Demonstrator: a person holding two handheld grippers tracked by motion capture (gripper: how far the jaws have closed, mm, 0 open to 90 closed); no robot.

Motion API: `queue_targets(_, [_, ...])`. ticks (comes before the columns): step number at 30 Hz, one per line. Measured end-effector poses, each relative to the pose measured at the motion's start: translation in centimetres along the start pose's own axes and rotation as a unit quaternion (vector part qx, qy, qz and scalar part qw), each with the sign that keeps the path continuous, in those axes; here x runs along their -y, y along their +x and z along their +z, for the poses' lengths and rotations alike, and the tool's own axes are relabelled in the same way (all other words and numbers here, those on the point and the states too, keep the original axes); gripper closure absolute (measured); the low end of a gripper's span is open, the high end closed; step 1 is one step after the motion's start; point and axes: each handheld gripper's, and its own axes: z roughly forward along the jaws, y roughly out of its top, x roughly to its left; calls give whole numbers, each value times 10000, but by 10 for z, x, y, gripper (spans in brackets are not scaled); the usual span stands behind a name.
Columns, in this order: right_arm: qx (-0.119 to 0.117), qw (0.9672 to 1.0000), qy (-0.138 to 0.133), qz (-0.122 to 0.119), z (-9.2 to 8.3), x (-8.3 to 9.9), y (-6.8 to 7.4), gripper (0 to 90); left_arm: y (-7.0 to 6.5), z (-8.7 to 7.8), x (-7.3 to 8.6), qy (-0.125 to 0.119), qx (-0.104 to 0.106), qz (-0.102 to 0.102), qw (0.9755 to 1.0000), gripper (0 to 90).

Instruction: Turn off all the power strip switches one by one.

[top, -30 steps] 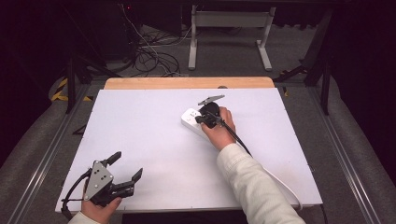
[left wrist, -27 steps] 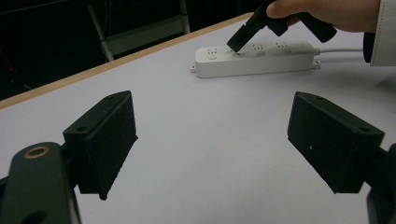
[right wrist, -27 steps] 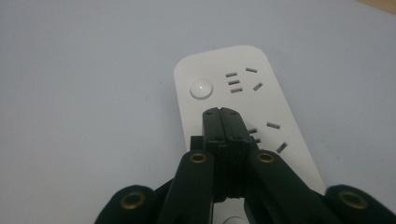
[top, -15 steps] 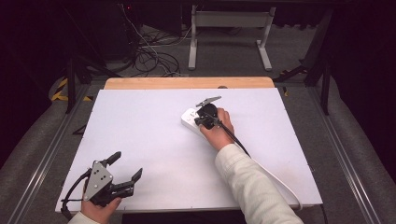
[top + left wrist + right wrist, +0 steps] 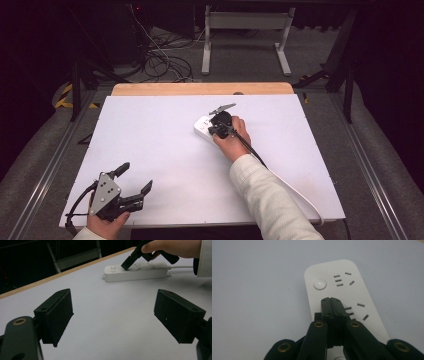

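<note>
Progress check: right tool (image 5: 216, 116), jaws pressed together, tip resting on the white plastic power strip (image 5: 204, 127) at 1 o'clock on the white surface (image 5: 150, 140). Round button (image 5: 320, 284) looks unpressed. Left tool (image 5: 134, 181) idles, jaws apart, 7 o'clock.

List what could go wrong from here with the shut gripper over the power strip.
1. The right gripper, jaws shut, sits over the socket slots and short of the round button on the power strip; a push from here would likely land on the slots, not the button.
2. The strip lies loose on the table, and the left gripper waits open and far off, so a slanted push may slide it.
</note>
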Motion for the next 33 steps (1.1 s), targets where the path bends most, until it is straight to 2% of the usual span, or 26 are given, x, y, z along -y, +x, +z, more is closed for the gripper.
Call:
queue_targets(16, [76,10000,26,37,0,-1,3,900,-1,0,0,3,3,-1,10000,161])
queue_targets(24, [42,9999,55,139,1,-1,1,900,0,0,0,7,7,0,10000,161])
queue_targets(29, [105,9998,59,139,1,-1,3,900,-1,0,0,8,11,-12,10000,161])
queue_targets(31, [146,9999,53,-30,1,-1,4,900,-1,0,0,7,13,-11,10000,162])
queue_targets(33, [163,9999,-43,9,-6,-4,3,900,0,0,0,3,4,-9,10000,161])
